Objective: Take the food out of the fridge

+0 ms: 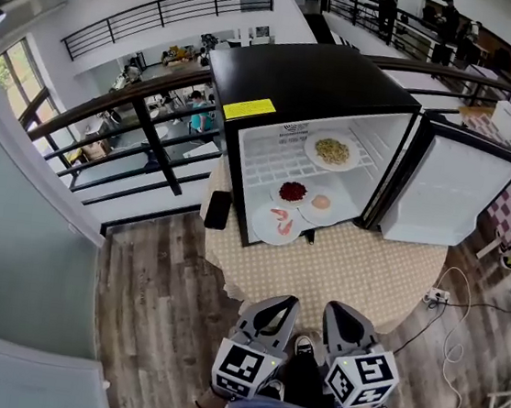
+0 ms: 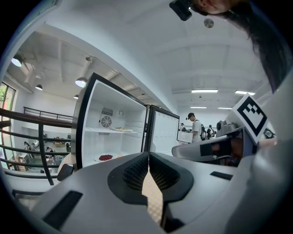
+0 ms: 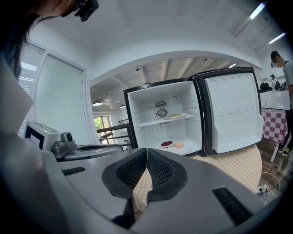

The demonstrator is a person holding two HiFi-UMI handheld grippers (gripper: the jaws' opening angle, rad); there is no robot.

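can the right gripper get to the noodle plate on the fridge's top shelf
Probably yes: the fridge door stands wide open and nothing sits in front of the noodle plate on its shelf. The right gripper is short of the fridge, jaws shut, so they must open first.

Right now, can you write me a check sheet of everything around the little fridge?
Surface: round table with a checked cloth, holding the fridge, whose door is open.
Job's things: noodle plate on the shelf; red-food plate, pale-food plate and shrimp plate below it.
Clutter: black object at the fridge's left side.
Grippers: left tongs and right tongs shut, empty, held back from the table.
Cables: power strip and white cable on the wooden floor.
Surroundings: railing; people beyond.
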